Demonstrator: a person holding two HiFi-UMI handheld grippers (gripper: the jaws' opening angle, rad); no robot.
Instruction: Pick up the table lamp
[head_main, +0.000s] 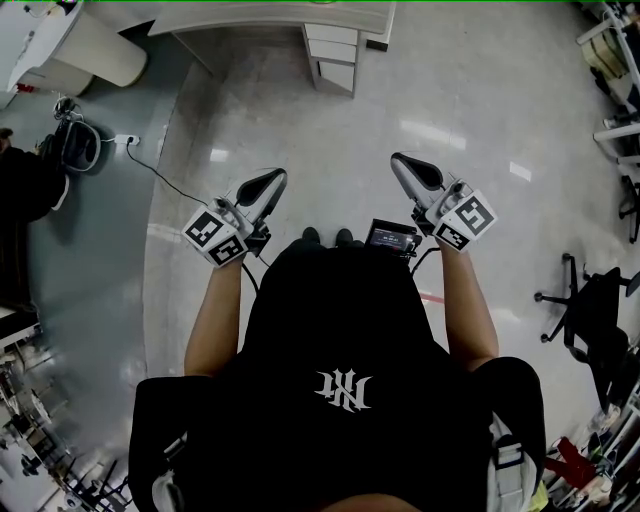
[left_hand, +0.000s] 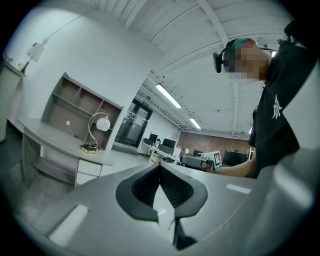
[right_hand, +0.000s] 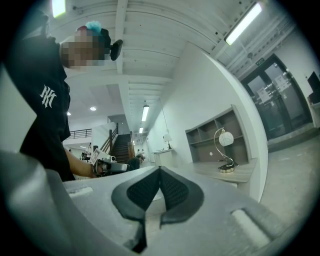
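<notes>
- Head view: my left gripper (head_main: 270, 182) and right gripper (head_main: 405, 165) are held out level over the floor (head_main: 470, 90). Both are clenched, with nothing in them. The desk (head_main: 260, 15) is at the top edge, well apart from me. The target doesn't show in this view.
- Left gripper view: the pads are pressed together and the gap is empty. The table lamp (left_hand: 102, 123) stands upright on the desk's near end, in front of a shelf unit (left_hand: 75, 102) and far off to the left of my jaws. Nothing is reached yet.
- Right gripper view: same here, jaws closed on air. The lamp is to the right, and its parts read clearly:
  - a pale globe shade (right_hand: 226, 138) hanging from a thin arched stem (right_hand: 215, 141)
  - a round brass-looking base (right_hand: 226, 169) flat on the desktop
- Handling, my guess:
  - The globe looks like glass, so it's fragile and slick. I keep off it.
  - The stem looks stiff but thin and polished, so it may slip or twist in the pads.
  - Most of the weight is probably in the base.
- Grip plan: take the stem low, just above the base, and support with the second gripper if the lamp swings.
- Can't tell whether a cord trails behind it.
</notes>
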